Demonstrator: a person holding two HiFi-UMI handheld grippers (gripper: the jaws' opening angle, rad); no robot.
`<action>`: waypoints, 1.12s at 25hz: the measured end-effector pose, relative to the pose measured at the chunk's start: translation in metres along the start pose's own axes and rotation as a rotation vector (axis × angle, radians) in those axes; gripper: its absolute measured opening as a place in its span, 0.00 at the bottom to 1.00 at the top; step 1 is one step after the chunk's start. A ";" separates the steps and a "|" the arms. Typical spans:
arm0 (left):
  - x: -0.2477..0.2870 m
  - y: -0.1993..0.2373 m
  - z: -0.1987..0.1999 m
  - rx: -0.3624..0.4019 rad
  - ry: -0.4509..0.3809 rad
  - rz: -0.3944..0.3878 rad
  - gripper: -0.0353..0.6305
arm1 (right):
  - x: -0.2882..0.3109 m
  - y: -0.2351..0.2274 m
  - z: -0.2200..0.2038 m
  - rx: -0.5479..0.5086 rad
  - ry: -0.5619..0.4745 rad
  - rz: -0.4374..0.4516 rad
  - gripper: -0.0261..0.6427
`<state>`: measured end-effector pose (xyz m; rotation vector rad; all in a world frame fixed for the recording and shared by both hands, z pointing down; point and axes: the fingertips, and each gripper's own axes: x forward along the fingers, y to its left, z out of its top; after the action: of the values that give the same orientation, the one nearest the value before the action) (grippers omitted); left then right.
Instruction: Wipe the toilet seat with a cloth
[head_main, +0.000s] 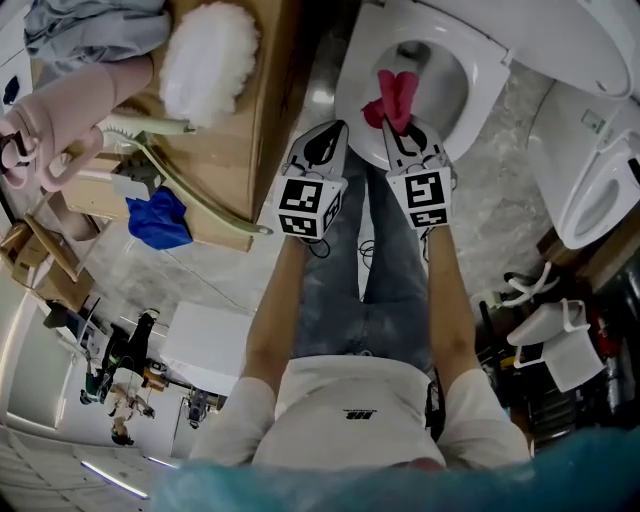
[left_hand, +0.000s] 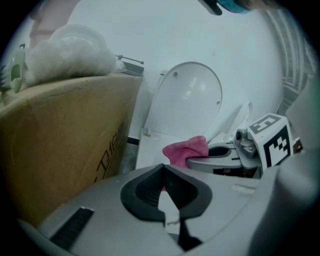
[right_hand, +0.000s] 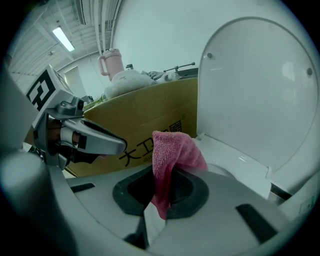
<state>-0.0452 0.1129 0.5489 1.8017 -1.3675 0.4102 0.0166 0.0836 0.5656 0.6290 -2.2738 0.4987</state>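
A white toilet stands ahead with its lid (right_hand: 255, 85) raised and its seat (head_main: 480, 95) down around the bowl. My right gripper (head_main: 402, 125) is shut on a pink cloth (head_main: 393, 98), holding it over the near rim of the seat. In the right gripper view the pink cloth (right_hand: 172, 155) hangs pinched between the jaws of the right gripper (right_hand: 162, 182), just short of the seat (right_hand: 235, 160). My left gripper (head_main: 325, 135) hovers beside it to the left, off the seat. Its jaws are shut on nothing in the left gripper view (left_hand: 163, 172), where the pink cloth (left_hand: 186, 150) shows beyond them.
A large cardboard box (head_main: 225, 130) stands close on the left of the toilet, bearing a white fluffy duster (head_main: 208, 55), a long-handled brush (head_main: 190, 185) and a pink jug (head_main: 50, 125). A blue rag (head_main: 160, 218) lies below it. More white sanitary ware (head_main: 590, 190) crowds the right.
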 end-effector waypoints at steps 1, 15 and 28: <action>0.000 0.003 -0.003 -0.002 0.002 0.003 0.07 | 0.005 0.003 -0.001 -0.003 0.004 0.008 0.07; -0.005 0.036 -0.039 -0.062 0.039 0.037 0.07 | 0.067 0.026 -0.026 -0.030 0.082 0.071 0.07; -0.006 0.045 -0.051 -0.058 0.061 0.030 0.07 | 0.113 0.045 -0.052 -0.110 0.204 0.120 0.07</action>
<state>-0.0775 0.1523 0.5939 1.7102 -1.3522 0.4334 -0.0523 0.1141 0.6748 0.3711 -2.1362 0.4690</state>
